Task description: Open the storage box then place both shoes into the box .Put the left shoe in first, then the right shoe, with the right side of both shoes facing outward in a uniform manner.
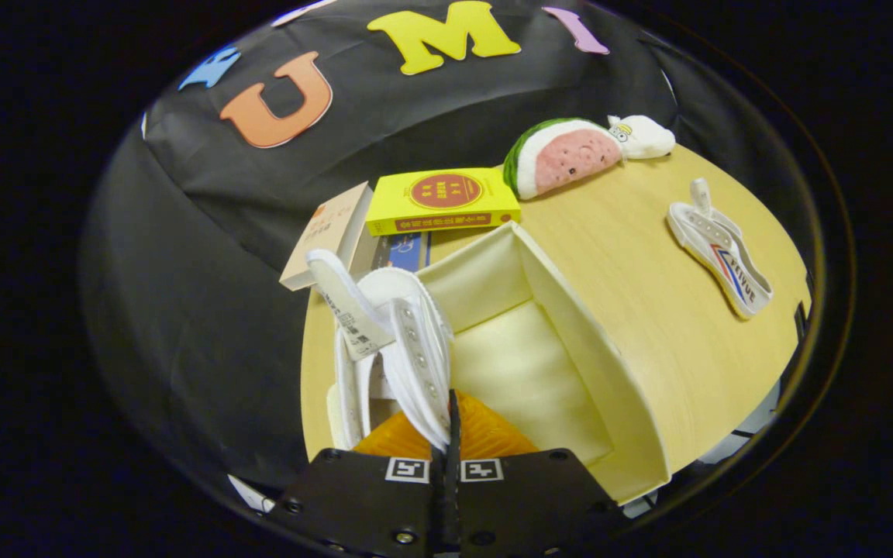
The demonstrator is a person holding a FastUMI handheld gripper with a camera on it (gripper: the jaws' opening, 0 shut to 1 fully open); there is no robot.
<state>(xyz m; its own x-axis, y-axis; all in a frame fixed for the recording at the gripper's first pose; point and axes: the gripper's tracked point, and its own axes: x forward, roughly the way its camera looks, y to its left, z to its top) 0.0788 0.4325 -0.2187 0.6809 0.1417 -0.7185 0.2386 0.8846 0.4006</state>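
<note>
Gripper (450, 434) fingers pinched on white shoe (384, 333) upper, held at open storage box (570, 325) left wall; long axis pointed away, box cavity just rightward.

You see a matt white canvas shoe (396, 341), a smooth cream storage box (570, 325), and a pale wood-grain tabletop (648, 310).

The tool (453, 422) pinches a white shoe (392, 341) beside the open storage box (563, 333); the second shoe (722, 248) lies well apart.
</note>
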